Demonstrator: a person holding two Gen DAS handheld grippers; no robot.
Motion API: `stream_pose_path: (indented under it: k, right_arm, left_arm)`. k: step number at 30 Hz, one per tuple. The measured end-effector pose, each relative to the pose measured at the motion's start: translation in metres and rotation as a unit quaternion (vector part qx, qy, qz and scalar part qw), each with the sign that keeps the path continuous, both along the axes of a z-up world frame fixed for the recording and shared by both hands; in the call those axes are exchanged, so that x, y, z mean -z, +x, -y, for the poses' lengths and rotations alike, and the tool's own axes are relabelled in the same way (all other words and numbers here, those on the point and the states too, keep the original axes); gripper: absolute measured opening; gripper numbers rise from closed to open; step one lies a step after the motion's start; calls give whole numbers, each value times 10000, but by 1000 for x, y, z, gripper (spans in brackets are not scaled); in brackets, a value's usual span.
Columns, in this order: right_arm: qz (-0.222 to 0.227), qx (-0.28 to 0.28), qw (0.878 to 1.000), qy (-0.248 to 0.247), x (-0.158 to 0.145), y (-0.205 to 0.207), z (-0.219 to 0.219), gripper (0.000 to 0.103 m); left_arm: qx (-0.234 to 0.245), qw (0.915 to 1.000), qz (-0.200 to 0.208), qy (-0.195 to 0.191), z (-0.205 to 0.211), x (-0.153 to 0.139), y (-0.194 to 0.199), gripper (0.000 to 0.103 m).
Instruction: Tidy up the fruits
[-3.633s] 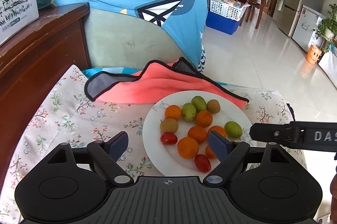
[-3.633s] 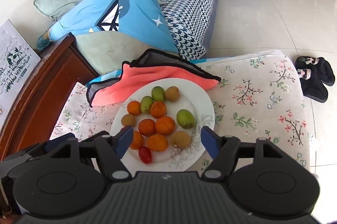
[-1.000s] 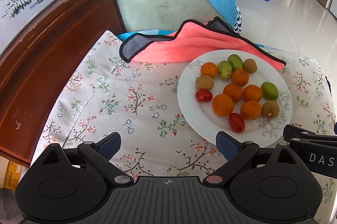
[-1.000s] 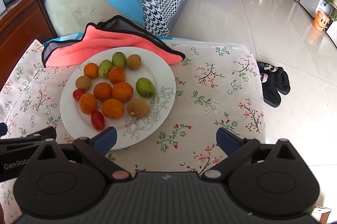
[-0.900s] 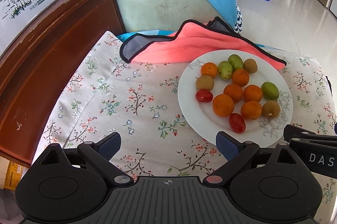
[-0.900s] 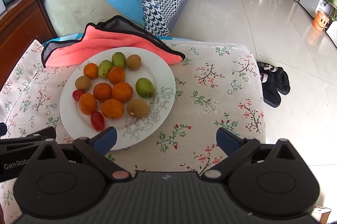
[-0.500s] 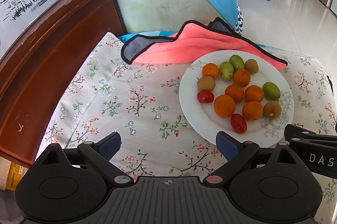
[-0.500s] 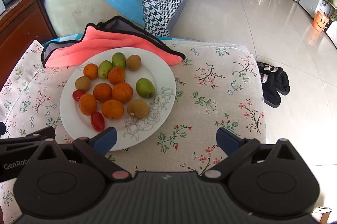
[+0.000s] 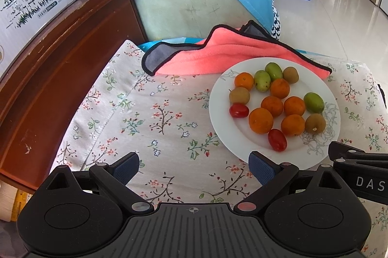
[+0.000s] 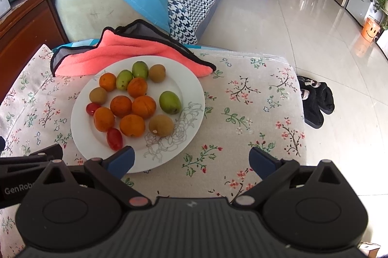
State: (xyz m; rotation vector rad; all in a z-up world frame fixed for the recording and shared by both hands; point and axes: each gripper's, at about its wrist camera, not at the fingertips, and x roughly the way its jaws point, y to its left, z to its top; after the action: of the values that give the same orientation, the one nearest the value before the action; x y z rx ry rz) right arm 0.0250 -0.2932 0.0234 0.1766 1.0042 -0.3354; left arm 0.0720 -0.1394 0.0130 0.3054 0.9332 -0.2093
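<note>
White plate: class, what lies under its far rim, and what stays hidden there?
The white plate overlaps a pink towel at its far rim and rests on the floral cloth. What the plate covers cannot be seen.

The white plate (image 9: pixel 218 117) (image 10: pixel 80 136) lies flat on the floral cloth, its far rim overlapping the pink towel. A grey flower print marks its near right area. It holds thirteen small fruits in a loose cluster: six oranges (image 9: pixel 260 120) (image 10: pixel 132 125), three green fruits (image 9: pixel 313 102) (image 10: pixel 170 102), three brown kiwis (image 9: pixel 315 123) (image 10: pixel 161 125) and two red tomatoes (image 9: pixel 277 139) (image 10: pixel 114 138). Most touch a neighbour. One tomato lies nearest the front rim; the other sits at the cluster's left edge.
</note>
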Motion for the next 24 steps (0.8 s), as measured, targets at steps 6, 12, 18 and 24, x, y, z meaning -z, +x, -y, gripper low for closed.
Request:
stream_pose_path:
  k: [6, 12, 18, 24]
  right_arm:
    - [29, -104, 9999, -38, 0, -1, -3, 100]
    - [45, -260, 9996, -82, 2, -2, -8, 100]
    - [97, -513, 9986, -100, 2, -6, -13, 100]
    - [108, -752, 9970, -134, 4, -8, -21, 100]
  left_arm:
    - [22, 10000, 45, 61, -2, 0, -2, 98]
    - [67, 9998, 90, 168, -6, 0, -6, 98]
    - [144, 9996, 112, 201, -13, 0, -12, 98]
    - [167, 9996, 65, 228, -20, 3, -16, 98]
